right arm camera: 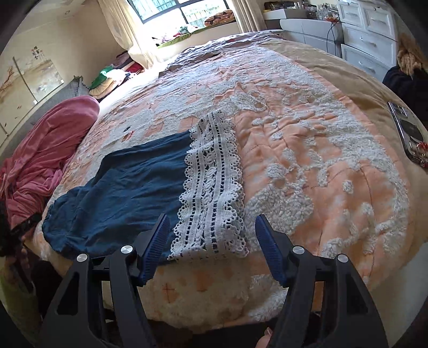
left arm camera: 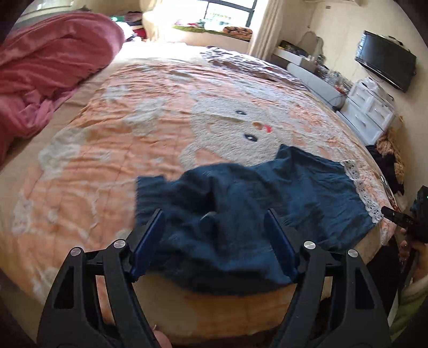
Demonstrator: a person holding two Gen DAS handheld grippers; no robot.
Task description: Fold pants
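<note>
Dark blue pants with a white lace hem lie on the orange patterned bedspread near the bed's front edge. My left gripper is open above their rumpled waist end, empty. In the right wrist view the pants lie flat with the lace hem toward me. My right gripper is open just in front of the lace hem at the bed edge, holding nothing. The right gripper also shows in the left wrist view at the far right.
A pink blanket is heaped at the left side of the bed. A dark flat object lies at the bed's right edge. White drawers, a wall TV and a window stand beyond.
</note>
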